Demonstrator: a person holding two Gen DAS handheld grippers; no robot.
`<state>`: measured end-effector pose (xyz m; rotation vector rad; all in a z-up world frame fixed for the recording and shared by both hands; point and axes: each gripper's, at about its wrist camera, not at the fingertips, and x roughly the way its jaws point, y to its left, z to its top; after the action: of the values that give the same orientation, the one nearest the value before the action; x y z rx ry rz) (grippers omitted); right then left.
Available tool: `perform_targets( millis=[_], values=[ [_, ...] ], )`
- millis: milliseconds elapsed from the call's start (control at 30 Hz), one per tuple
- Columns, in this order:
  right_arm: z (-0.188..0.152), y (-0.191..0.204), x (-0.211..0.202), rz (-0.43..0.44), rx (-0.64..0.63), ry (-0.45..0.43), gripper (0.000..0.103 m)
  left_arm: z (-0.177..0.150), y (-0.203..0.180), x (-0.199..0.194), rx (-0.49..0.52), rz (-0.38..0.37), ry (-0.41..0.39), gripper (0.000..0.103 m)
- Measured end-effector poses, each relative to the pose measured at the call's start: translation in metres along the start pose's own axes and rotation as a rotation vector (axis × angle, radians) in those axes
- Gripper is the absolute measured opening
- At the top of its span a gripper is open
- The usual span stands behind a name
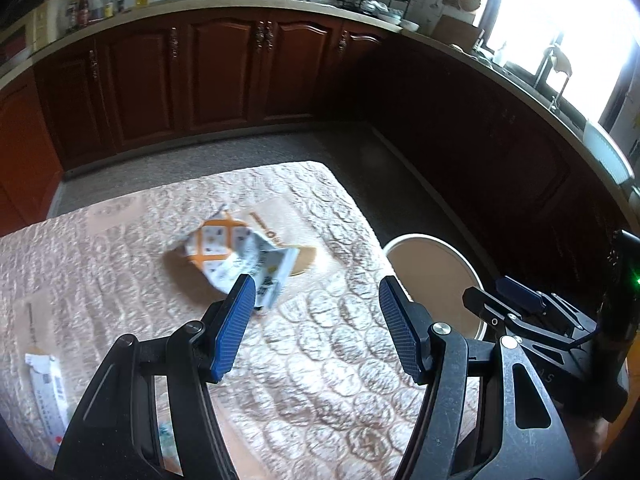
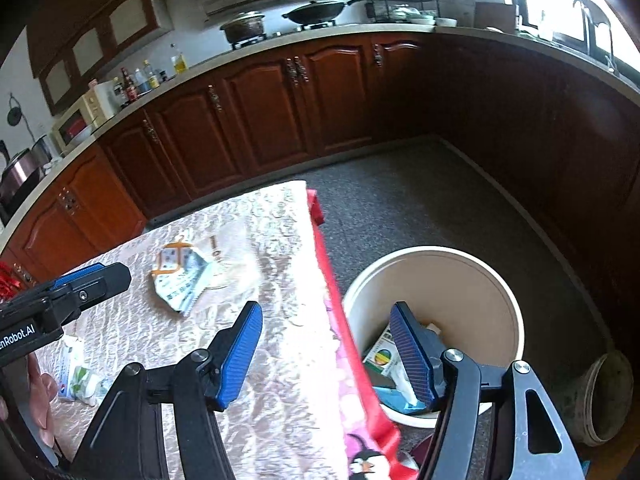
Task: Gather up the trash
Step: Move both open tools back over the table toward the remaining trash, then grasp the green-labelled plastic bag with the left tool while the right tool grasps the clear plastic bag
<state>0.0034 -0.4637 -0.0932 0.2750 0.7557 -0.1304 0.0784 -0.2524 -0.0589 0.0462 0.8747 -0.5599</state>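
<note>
trash lies loose on the bench [image 1: 340, 360]: a white wrapper [image 1: 46, 392] at far left, then a crumpled orange-and-white packet [image 1: 236, 256] mid-cloth, just ahead of the left gripper [image 1: 316, 320], whose jaws are part open and empty. its long axis runs diagonally. further right, the right gripper [image 2: 326, 354], also part open and empty, hovers by the bucket [image 2: 516, 320]. the left looks nearer.
</note>
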Motion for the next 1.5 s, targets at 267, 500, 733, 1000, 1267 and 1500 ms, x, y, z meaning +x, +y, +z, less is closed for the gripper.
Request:
perform_targets(
  millis=[267, 500, 733, 1000, 1267, 1500],
  values=[
    [-0.001, 0.032, 0.001, 0.031, -0.063, 0.008, 0.065, -0.010, 0.036, -0.022, -0.038, 0.054, -0.015, 0.063],
    [-0.003, 0.061, 0.004, 0.060, -0.109, 0.012, 0.066, -0.020, 0.075, -0.041, -0.086, 0.099, -0.029, 0.063],
    [-0.007, 0.094, 0.010, 0.092, -0.158, 0.029, 0.066, -0.030, 0.107, -0.058, -0.131, 0.132, -0.039, 0.063],
    [-0.012, 0.125, 0.015, 0.117, -0.210, 0.044, 0.067, -0.047, 0.149, -0.076, -0.187, 0.172, -0.028, 0.063],
    [-0.017, 0.145, 0.024, 0.134, -0.245, 0.074, 0.068, -0.067, 0.198, -0.090, -0.257, 0.213, -0.003, 0.063],
    [-0.026, 0.161, 0.036, 0.165, -0.273, 0.116, 0.069, -0.089, 0.228, -0.095, -0.311, 0.222, 0.049, 0.063]
  ],
)
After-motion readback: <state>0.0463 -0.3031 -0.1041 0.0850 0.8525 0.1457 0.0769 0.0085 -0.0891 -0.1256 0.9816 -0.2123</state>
